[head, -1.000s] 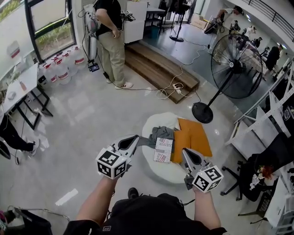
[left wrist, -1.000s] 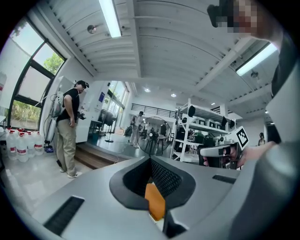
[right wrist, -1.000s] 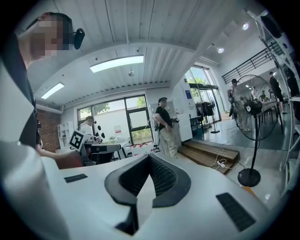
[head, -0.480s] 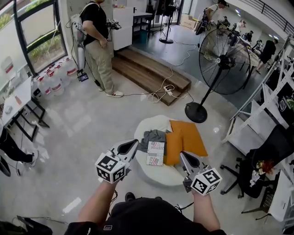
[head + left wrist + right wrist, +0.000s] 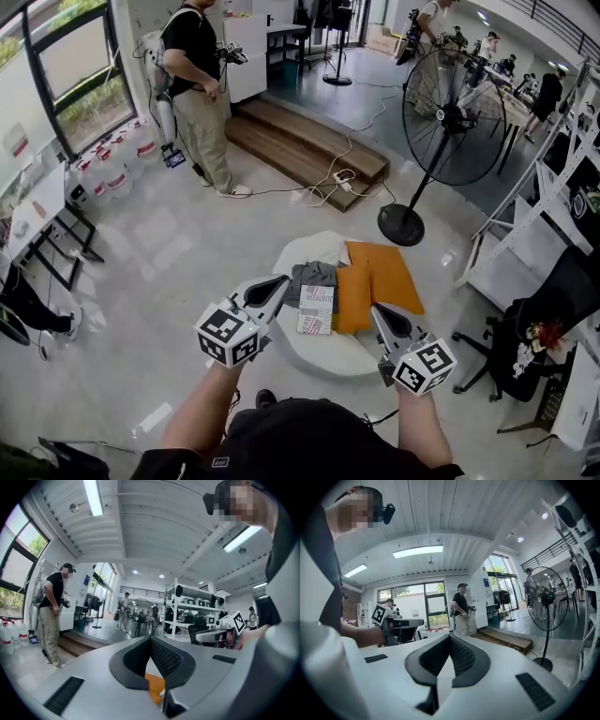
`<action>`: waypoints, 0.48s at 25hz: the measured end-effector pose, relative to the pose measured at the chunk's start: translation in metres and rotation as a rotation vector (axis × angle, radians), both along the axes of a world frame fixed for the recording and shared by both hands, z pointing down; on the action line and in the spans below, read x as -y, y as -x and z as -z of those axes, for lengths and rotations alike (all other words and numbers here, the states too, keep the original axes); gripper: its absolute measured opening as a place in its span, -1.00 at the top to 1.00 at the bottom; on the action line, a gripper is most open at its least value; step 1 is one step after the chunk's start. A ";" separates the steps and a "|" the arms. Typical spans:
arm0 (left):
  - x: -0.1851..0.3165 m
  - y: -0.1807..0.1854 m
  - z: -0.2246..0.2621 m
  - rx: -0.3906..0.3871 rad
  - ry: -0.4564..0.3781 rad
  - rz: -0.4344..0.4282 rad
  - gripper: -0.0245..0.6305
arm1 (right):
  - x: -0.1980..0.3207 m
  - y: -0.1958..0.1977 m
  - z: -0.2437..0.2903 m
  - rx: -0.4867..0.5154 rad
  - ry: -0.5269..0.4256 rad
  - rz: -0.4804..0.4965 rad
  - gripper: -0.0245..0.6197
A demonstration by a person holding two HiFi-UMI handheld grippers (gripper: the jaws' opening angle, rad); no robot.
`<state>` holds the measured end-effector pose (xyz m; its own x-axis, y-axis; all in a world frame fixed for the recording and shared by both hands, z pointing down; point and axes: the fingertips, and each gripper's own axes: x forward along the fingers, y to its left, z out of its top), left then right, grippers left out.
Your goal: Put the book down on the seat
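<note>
So the biggest thing here is the round white seat (image 5: 326, 354) on the floor right in front of the person, and everything that matters is on it. The far-right part of the seat is taken up by an orange pad (image 5: 382, 279) (cushion or folder, honestly can't tell), and it hangs over the seat's edge a bit. A crumpled grey cloth (image 5: 314, 274) sits toward the far side of the seat, and the book (image 5: 317, 310) lies flat near the middle, touching the cloth's near edge and tucked against the left side of the orange pad. Its long axis runs away from the person, near edge to far edge of the seat, only slightly skewed. Both grippers hover over the near half of the seat with the book between them: the left hand-held gripper (image 5: 284, 280) has its tip just beside the book's left edge, while the right hand-held gripper (image 5: 375, 308) is over the orange pad, so the pad sits between it and the book. The left one is clearly nearer. Both have their jaws pressed together with nothing in them. Since the book is flat on the seat and neither gripper has it, I'd say the job looks done already.
</note>
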<state>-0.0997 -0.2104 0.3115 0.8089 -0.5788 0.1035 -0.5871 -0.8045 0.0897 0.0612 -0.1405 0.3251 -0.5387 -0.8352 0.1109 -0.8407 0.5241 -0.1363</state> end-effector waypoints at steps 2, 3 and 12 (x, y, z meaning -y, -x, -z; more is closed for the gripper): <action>0.004 0.005 -0.002 0.010 0.001 0.045 0.92 | 0.002 0.000 0.002 0.006 -0.004 0.002 0.88; 0.005 0.007 -0.003 0.014 0.001 0.060 0.92 | 0.003 0.000 0.003 0.008 -0.006 0.004 0.88; 0.010 0.023 -0.010 0.042 0.012 0.093 0.92 | 0.012 0.016 0.001 0.021 0.000 0.024 0.88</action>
